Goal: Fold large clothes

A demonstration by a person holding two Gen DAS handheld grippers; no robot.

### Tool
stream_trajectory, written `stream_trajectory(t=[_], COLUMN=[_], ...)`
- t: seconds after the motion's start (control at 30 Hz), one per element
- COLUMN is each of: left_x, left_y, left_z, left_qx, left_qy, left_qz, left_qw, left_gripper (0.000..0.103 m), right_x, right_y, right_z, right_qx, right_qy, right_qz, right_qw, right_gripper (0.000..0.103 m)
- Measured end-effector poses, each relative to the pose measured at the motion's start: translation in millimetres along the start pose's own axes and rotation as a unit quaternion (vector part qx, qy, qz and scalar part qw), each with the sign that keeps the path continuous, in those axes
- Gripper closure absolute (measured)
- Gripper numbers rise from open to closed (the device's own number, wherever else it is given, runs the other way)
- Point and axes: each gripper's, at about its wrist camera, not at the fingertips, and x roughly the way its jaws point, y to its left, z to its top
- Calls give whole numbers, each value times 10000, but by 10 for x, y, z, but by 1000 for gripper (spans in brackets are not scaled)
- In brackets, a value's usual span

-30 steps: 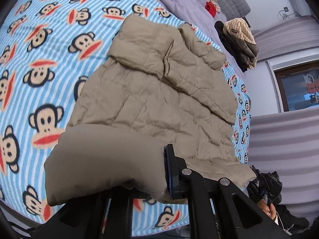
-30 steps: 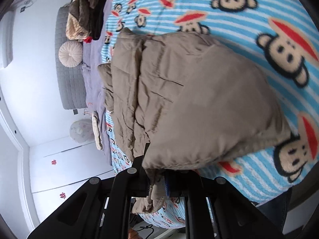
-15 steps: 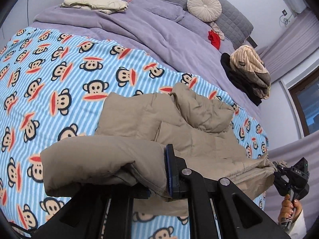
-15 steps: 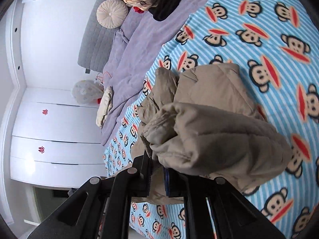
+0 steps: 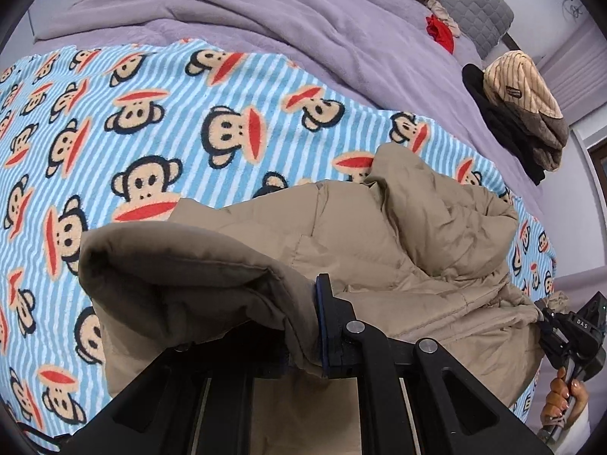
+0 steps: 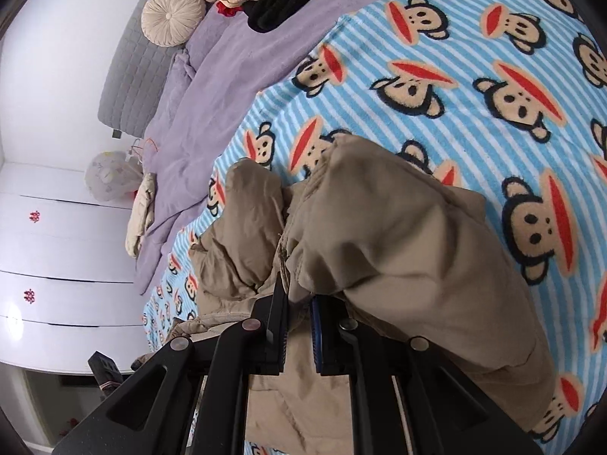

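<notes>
Khaki puffer jacket (image 5: pixel 379 250) is lying on the bed's monkey blanket (image 5: pixel 159 87), w/ both left tongs (image 5: pixel 303 326) & right tongs (image 6: pixel 297 326) clamping its hem. Prob mid-fold, bringing the bottom over the top; next it's needing an even lay-down b4 letting go.

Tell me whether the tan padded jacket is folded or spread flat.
Partly folded: the tan padded jacket is doubled over itself on the monkey-print blanket, its lifted edge clamped in both the left gripper and right gripper.

Left tongs (image 5: pixel 303 326) swallowed by jacket (image 5: pixel 379 250), left pad hidden
</notes>
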Motion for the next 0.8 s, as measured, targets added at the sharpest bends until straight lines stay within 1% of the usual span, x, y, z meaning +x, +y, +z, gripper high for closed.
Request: stream_trajectory(t=[0.07, 0.13, 0.17, 0.2, 0.23, 0.27, 0.3, 0.37, 0.47, 0.5, 0.53, 0.57, 0.6, 0.63, 0.67, 0.7, 0.73, 0.77, 0.8], left_x=[98, 109, 80, 27, -59, -157, -264, -450, -595, -602, -594, -567, -523, -452, -364, -277, -198, -127, -53], left_y=[17, 29, 49, 62, 61, 56, 44, 7, -73, -96, -103, -118, -139, -157, -172, -180, -193, -204, -207], left_z=[44, 77, 76, 71, 61, 51, 33, 22, 2, -6, -14, -24, -39, -56, -68, -94, -106, -120, -121], left_qx=[-40, -130, -186, -202, -165, -100, -2, 239, 538, 605, 658, 716, 784, 850, 911, 984, 1082, 1198, 1292], left_qy=[82, 155, 158, 107, 16, -99, -253, -466, -632, -644, -630, -611, -563, -460, -307, -180, -132, -145, -164], left_qz=[-32, -126, -240, -353, -388, -326, -262, -199, 71, 108, 126, 157, 169, 153, 160, 200, 297, 436, 607], left_qw=[10000, 9997, 9994, 9991, 9991, 9994, 9993, 9984, 9965, 9960, 9958, 9954, 9952, 9952, 9952, 9948, 9936, 9917, 9896], left_gripper=[90, 88, 81, 66, 55, 29, 17, 17, 17, 17, 17, 17, 22, 28, 38, 42, 42, 42, 42], right_x=[133, 236, 280, 311, 328, 336, 326, 280, 170, 124, 67, 8, -73, -150, -206, -237, -251, -240, -208], right_y=[-50, -81, -92, -99, -100, -93, -76, -9, 107, 145, 189, 239, 304, 366, 419, 452, 465, 461, 437], right_z=[51, 96, 118, 136, 148, 158, 159, 164, 167, 162, 150, 129, 94, 49, -1, -52, -104, -153, -192], right_qx=[112, 168, 173, 178, 184, 176, 144, -46, -355, -450, -554, -684, -877, -1086, -1272, -1415, -1540, -1682, -1822], right_qy=[-13, -15, 1, 19, 37, 55, 70, 132, 191, 180, 140, 75, -59, -180, -225, -235, -220, -169, -105], right_qz=[-16, -44, -67, -108, -131, -139, -162, -222, -309, -328, -371, -402, -401, -409, -450, -507, -557, -685, -890], right_qw=[9999, 9998, 9998, 9998, 9997, 9997, 9997, 9997, 9987, 9983, 9977, 9968, 9953, 9931, 9906, 9884, 9862, 9832, 9792], right_gripper=[92, 92, 92, 92, 92, 91, 91, 89, 87, 84, 69, 40, 28, 24, 24, 25, 32, 51, 64])
